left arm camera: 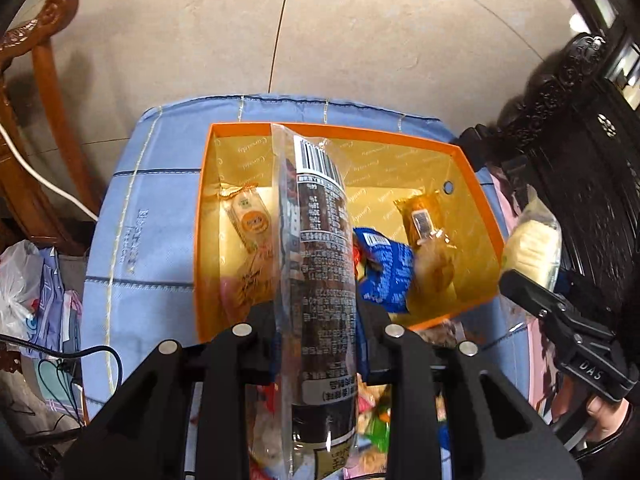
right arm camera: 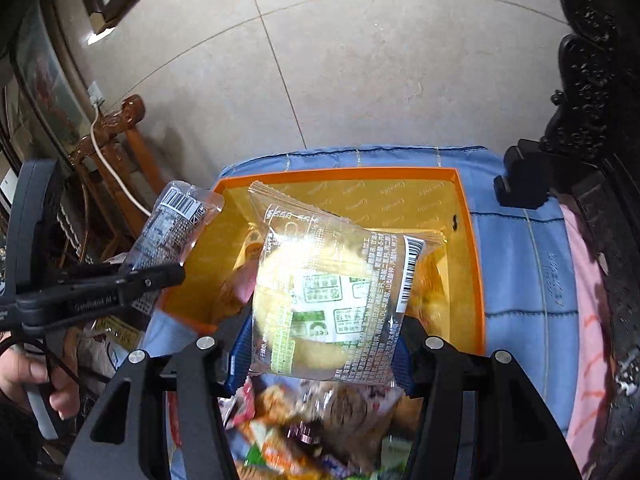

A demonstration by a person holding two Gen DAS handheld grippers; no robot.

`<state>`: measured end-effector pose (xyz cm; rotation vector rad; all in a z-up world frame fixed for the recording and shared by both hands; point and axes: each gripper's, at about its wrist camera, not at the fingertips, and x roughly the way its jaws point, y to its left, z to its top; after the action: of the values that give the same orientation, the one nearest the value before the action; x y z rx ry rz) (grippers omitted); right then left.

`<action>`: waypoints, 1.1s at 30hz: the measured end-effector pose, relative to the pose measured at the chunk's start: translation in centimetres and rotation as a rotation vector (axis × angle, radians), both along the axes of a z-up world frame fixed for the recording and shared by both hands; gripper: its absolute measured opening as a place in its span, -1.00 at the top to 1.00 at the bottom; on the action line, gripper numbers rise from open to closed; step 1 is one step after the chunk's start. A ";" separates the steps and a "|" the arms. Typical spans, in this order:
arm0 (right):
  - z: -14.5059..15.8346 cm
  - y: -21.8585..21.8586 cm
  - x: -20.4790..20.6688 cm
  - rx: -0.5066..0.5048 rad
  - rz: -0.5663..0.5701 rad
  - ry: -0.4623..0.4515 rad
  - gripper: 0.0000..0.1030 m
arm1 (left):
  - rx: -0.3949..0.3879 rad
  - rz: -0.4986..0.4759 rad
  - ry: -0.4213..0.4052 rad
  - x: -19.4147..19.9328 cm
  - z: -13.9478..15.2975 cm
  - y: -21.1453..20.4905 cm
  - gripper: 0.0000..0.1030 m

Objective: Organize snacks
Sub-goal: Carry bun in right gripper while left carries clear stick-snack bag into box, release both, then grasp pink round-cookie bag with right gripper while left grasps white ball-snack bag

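Observation:
My left gripper (left arm camera: 316, 316) is shut on a long clear-and-brown snack packet (left arm camera: 320, 264), held upright above the near edge of the orange box (left arm camera: 344, 130). The same packet shows at the left of the right wrist view (right arm camera: 168, 236). My right gripper (right arm camera: 320, 344) is shut on a clear packet with a pale yellow cake and green label (right arm camera: 324, 296), held over the box (right arm camera: 472, 240); it also appears in the left wrist view (left arm camera: 532, 244). Inside the box lie a cream biscuit packet (left arm camera: 248, 220), a blue packet (left arm camera: 388, 272) and an orange-brown packet (left arm camera: 424, 220).
The box sits on a blue quilted cloth (left arm camera: 144, 240) over a small table. A pile of loose snacks (right arm camera: 320, 432) lies below the grippers. A carved wooden chair (left arm camera: 44, 92) stands left, dark carved furniture (left arm camera: 580, 128) right, tiled floor beyond.

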<state>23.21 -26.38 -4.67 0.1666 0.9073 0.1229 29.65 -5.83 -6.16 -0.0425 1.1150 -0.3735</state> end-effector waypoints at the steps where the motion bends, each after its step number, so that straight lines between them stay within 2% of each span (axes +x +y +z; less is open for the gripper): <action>1: -0.4 0.0 0.7 0.003 -0.001 0.005 -0.10 | -0.003 0.002 0.006 0.6 -0.3 -0.2 0.49; 9: -2.4 0.7 3.5 0.019 -0.001 0.032 -0.10 | -0.014 0.011 0.036 3.3 -2.0 -0.9 0.48; 11: -2.7 0.9 3.8 0.013 -0.014 0.029 -0.11 | -0.002 0.020 0.044 3.8 -2.4 -1.1 0.42; 12: -3.1 0.9 4.1 -0.008 -0.041 0.033 -0.15 | 0.002 0.032 0.049 4.0 -2.5 -1.1 0.28; 13: -3.3 0.8 4.3 -0.025 -0.057 0.040 -0.24 | 0.012 0.068 0.050 4.3 -2.7 -1.0 0.03; 14: -3.3 0.9 4.3 -0.054 -0.081 0.044 -0.47 | 0.022 0.099 0.045 4.4 -2.7 -0.8 -0.75; 15: -3.1 0.9 3.8 -0.086 -0.106 0.026 -0.64 | 0.026 0.133 0.013 4.2 -2.4 -0.5 -0.92; 18: -2.6 0.4 2.0 -0.061 -0.089 -0.007 -0.68 | 0.026 0.115 -0.030 3.3 -1.7 -0.1 -0.92; 26: -2.4 -0.8 -3.3 -0.017 -0.112 0.022 -0.68 | 0.016 0.136 0.005 0.9 -1.4 3.0 -0.92; 33: -2.7 0.4 -8.5 0.007 -0.111 0.050 -0.68 | 0.023 0.133 0.029 -3.5 -2.1 6.2 -0.92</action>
<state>14.67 -25.96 -7.32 0.2271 0.9450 0.0196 26.20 0.36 -8.23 -0.1013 1.1382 -0.2415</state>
